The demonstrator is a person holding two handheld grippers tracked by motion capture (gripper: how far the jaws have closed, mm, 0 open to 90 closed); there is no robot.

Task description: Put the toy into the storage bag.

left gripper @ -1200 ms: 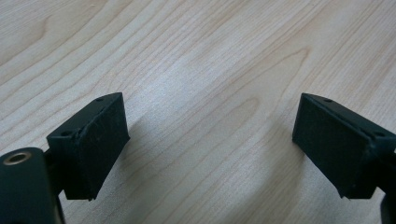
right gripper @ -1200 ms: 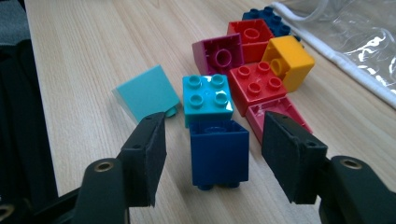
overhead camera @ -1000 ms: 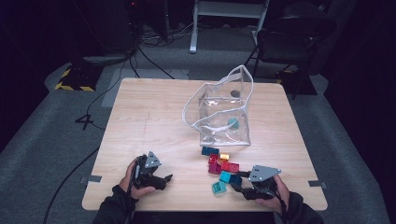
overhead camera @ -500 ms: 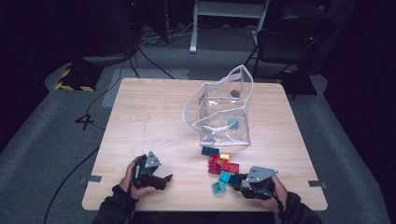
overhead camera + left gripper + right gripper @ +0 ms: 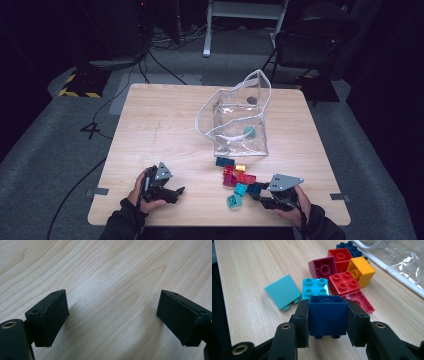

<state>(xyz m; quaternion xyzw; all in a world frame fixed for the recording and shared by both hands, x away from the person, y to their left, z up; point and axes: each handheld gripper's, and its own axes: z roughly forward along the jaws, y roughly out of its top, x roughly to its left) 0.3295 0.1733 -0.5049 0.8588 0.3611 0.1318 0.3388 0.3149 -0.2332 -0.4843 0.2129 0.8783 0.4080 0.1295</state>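
My right gripper point(image 5: 328, 305) is shut on a dark blue brick point(image 5: 328, 317), its pads pressing both sides; its jaws have just been closing on it. In the high view this gripper point(image 5: 254, 192) lies near the table's front right and points left into a pile of bricks point(image 5: 237, 175). Just beyond the held brick are a cyan brick point(image 5: 315, 287), a tipped turquoise piece point(image 5: 282, 291), red bricks point(image 5: 343, 282), an orange one point(image 5: 360, 271) and a magenta one point(image 5: 324, 267). At the front left, my left gripper point(image 5: 179, 192) rests open over bare wood point(image 5: 113, 297).
A clear plastic bag point(image 5: 240, 120) stands open behind the pile with a teal brick point(image 5: 248, 131) inside; its white-edged rim point(image 5: 387, 267) runs just past the bricks. The wooden table point(image 5: 160, 125) has free room on its left half. A chair and cables sit beyond the far edge.
Little differs: the right gripper has shifted slightly at the brick pile, while the left gripper stays put.
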